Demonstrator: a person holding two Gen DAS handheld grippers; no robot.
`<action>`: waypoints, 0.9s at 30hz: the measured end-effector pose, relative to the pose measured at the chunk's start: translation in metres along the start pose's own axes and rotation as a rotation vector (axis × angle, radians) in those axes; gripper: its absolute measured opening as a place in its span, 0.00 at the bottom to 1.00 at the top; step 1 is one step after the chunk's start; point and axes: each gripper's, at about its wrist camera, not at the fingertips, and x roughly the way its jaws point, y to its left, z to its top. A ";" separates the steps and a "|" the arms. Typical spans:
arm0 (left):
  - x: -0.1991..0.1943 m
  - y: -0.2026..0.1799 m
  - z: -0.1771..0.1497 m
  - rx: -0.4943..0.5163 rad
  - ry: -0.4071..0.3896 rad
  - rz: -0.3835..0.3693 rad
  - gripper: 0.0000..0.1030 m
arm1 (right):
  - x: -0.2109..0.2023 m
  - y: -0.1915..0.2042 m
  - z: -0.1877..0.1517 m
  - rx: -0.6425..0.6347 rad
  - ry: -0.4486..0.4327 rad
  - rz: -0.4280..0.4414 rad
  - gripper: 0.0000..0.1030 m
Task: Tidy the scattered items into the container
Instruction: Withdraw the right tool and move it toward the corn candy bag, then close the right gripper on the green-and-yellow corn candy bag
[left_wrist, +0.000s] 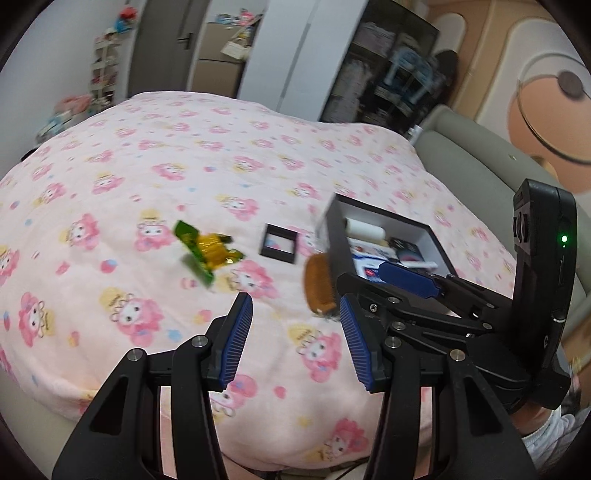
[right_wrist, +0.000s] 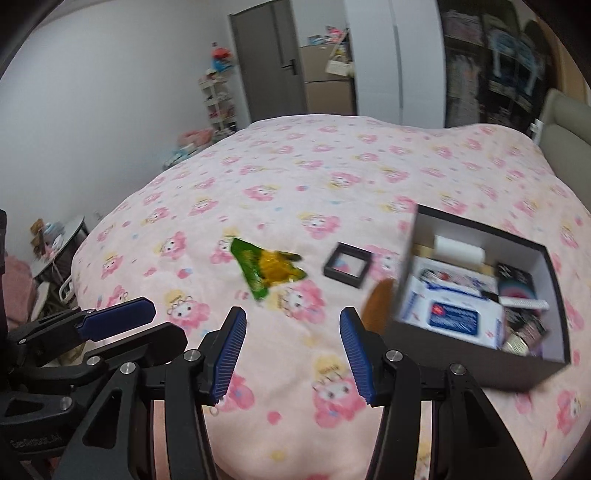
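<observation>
Black tool (left_wrist: 295, 341) linkages, ribbed blue pads, silver screws.

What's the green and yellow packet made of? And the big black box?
The packet looks like thin, shiny plastic film, since it is crinkled and glossy. The box seems to be stiff matte cardboard, with thin straight walls, black outside and white inside.

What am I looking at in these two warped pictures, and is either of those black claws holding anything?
Each picture comes from a fisheye camera on a hand-held two-finger gripper, looking along its blue-padded fingers. A person carries one per hand. The left gripper and the right gripper are both open and empty, above a bed with a pink cartoon-print blanket. Still loose on the blanket: a green and yellow snack wrapper, a small black square frame and a brown comb leaning by the container. The container, a black box with a white inside, already holds packets and a white roll.
</observation>
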 end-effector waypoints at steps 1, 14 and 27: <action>0.002 0.006 0.002 -0.010 -0.003 0.008 0.49 | 0.007 0.004 0.004 -0.011 0.005 0.007 0.47; 0.069 0.076 0.033 -0.122 -0.034 0.064 0.49 | 0.096 0.014 0.037 -0.053 0.072 -0.037 0.47; 0.197 0.151 0.017 -0.296 0.119 0.132 0.23 | 0.224 -0.004 0.040 -0.023 0.209 -0.119 0.47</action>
